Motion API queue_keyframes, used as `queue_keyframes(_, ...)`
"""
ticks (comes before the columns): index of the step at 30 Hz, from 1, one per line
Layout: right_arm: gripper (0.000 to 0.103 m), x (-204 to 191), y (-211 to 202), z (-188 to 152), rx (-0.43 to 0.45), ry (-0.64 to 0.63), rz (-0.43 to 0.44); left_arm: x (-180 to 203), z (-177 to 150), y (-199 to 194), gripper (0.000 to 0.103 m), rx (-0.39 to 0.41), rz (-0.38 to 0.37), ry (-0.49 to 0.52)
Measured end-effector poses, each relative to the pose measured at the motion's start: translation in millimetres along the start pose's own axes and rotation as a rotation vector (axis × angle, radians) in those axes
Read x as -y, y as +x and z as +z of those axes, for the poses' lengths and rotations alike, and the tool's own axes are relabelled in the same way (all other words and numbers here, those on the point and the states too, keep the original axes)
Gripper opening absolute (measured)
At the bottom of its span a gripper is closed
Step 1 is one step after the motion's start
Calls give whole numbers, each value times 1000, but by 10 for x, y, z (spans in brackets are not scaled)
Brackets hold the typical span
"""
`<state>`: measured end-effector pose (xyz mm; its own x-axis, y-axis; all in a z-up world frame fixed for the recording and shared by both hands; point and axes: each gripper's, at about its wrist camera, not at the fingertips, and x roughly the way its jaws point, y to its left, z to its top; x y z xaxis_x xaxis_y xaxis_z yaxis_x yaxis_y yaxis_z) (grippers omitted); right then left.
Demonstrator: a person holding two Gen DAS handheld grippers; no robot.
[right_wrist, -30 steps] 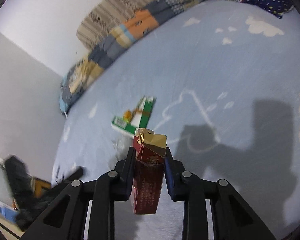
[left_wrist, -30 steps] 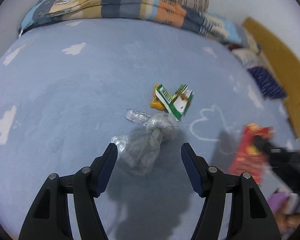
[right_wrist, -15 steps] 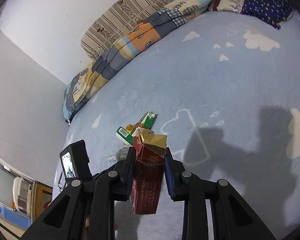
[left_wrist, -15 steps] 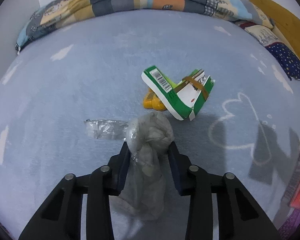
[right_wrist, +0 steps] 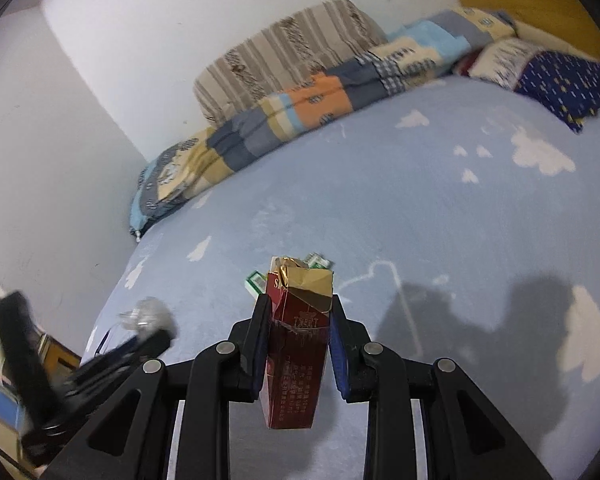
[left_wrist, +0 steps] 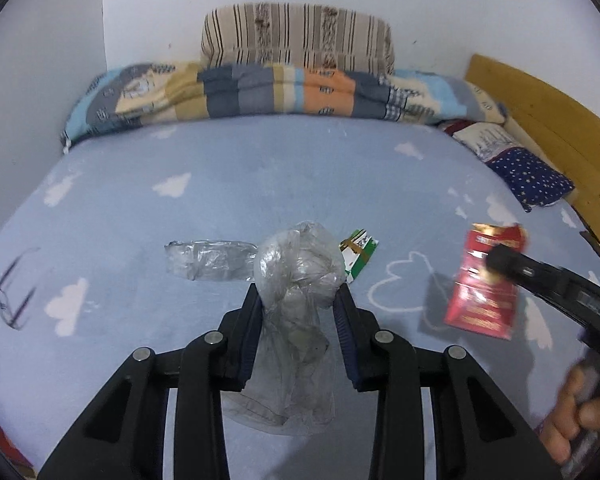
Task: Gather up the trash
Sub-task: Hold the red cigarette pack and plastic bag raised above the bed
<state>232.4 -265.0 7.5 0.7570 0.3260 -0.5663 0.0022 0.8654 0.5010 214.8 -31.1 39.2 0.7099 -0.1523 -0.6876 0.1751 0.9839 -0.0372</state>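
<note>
Two grips: both hands are loaded, so the coming move turns on where the leftover litter lies from each tool
Left gripper (left_wrist: 298, 312): its jaws have just been closing and now pinch the crumpled plastic bag (left_wrist: 296, 280), bunched head poking out past the tips, loose tail hanging down toward the camera
Bag axis: runs along the fingers, near to far, bulging at the far end
Right gripper (right_wrist: 298, 316): clamped on the red cigarette pack (right_wrist: 296, 356), which stands upright between the pads, torn gold foil top pointing away and up
Pack axis: long side in line with the fingers, bottom end hanging below them
Green carton (left_wrist: 358, 256): lies on the blue cloud sheet (left_wrist: 260, 168), just beyond and right of the bag's head, partly hidden behind it; long axis slants from near-left to far-right
Clear wrapper (left_wrist: 208, 260): flat on the sheet, just left of the bag, long axis running left to right
Nearer hand: judging by the left wrist view, the left tool sits closer to both leftovers; the right one hangs off to the right, well apart
Next move, as I judge it: neither tool can take more until it drops its load somewhere; no bin shows in either view
Glasses (left_wrist: 16, 296): far left on the sheet, probably not litter
</note>
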Motion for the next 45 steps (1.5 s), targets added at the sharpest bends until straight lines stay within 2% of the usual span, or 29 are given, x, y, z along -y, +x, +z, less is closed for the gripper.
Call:
queue_keyframes(5, 28, -87, -13, -36, -3, -20, 41, -39, -169, -303, 34, 86, 46, 13)
queue_keyframes(9, 28, -189, 4, -93, -13, -53, 56, -86, -210, -189, 34, 79, 72, -8)
queue_keyframes(17, 28, -315, -4, -150, -19, -101, 83, 4, -196, -190, 34, 139, 167, 71)
queue_keyframes(29, 28, -495, -69, -231, -1, -176, 105, 53, -182, -291, 34, 180, 187, 113)
queue_keyframes(45, 28, -481, -80, -232, 6, -168, 109, 104, -199, -298, 34, 193, 196, 141)
